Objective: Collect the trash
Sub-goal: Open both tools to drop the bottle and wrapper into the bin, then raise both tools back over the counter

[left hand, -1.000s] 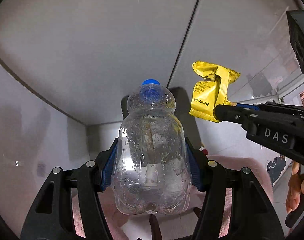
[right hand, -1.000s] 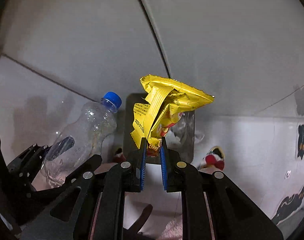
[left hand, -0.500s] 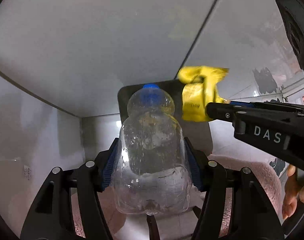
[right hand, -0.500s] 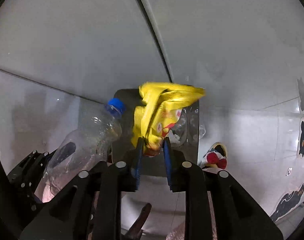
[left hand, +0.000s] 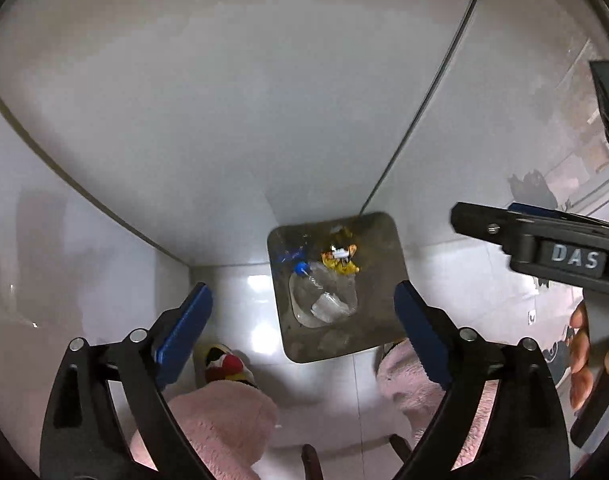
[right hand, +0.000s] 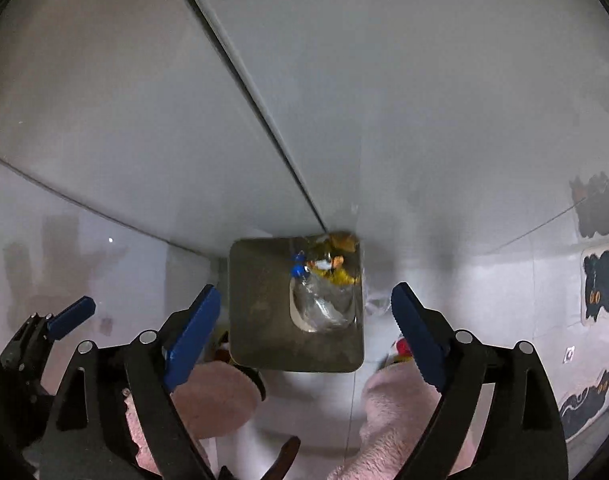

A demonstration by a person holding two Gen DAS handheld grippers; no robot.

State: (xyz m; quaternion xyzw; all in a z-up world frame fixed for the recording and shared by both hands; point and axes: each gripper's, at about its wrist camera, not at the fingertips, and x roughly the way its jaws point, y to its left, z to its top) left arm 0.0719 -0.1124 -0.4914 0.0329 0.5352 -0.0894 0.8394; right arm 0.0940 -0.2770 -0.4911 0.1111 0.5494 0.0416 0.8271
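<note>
Left wrist view: left claw (left hand: 302, 316) spread wide, jaws just opened, nothing between the blue pads. Straight below, metal bin (left hand: 388, 240) standing on the pale tiled floor (left hand: 240, 304), its far edge against the foot of the white cabinet front (left hand: 264, 100). Inside the bin, clear plastic bottle (left hand: 322, 300) with blue cap lying on its side near the middle, yellow wrapper (left hand: 340, 262) just beyond it toward the far wall of the bin, the two touching or nearly so. Right claw (left hand: 544, 236) seen side-on at the right edge, empty as far as visible, fingers of a hand (left hand: 582, 360) behind it. Pink fuzzy slippers at the bottom edge.

Right wrist view: right claw (right hand: 304, 320) likewise spread, jaws just opened, pads clear of everything. Same bin (right hand: 256, 280) beneath, bottle (right hand: 320, 304) and wrapper (right hand: 338, 268) resting in its right half against the right wall. Left claw (right hand: 70, 316) visible at the lower left, also carrying nothing.

Progress, judging from this: both pieces dropped and settled in the bin, so this load looks finished. No further litter visible on the stretch of floor in view; whether more waits elsewhere cannot be told from here. Left to do, at most: pulling both claws away and looking for anything remaining.
</note>
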